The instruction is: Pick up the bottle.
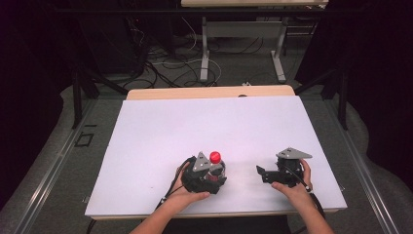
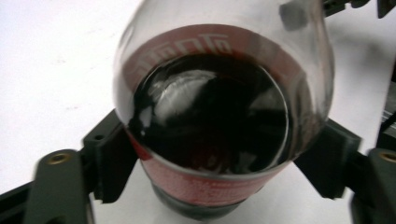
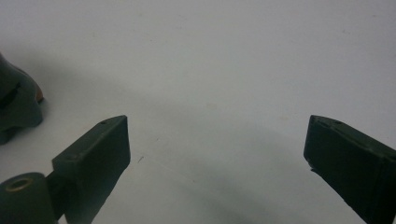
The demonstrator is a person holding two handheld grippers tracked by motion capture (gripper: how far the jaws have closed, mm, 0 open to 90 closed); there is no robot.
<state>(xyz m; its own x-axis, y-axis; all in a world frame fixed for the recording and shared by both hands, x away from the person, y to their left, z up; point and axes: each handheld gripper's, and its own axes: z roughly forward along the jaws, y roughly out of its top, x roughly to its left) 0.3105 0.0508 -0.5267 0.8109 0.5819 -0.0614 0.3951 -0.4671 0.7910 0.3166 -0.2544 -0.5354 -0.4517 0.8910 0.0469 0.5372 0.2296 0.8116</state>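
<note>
In the lower middle of the high view, the left gripper (image 1: pixel 210 176) has its jaws pressed against both sides of a small bottle (image 1: pixel 215 165) of dark drink with a red cap and red label, standing upright on the white table (image 1: pixel 204 126). In the left gripper view the bottle (image 2: pixel 219 116) sits squarely between the jaws. The right gripper (image 1: pixel 263 173), lower right and well apart from the bottle, stands wide open over bare table, holding nothing.
</note>
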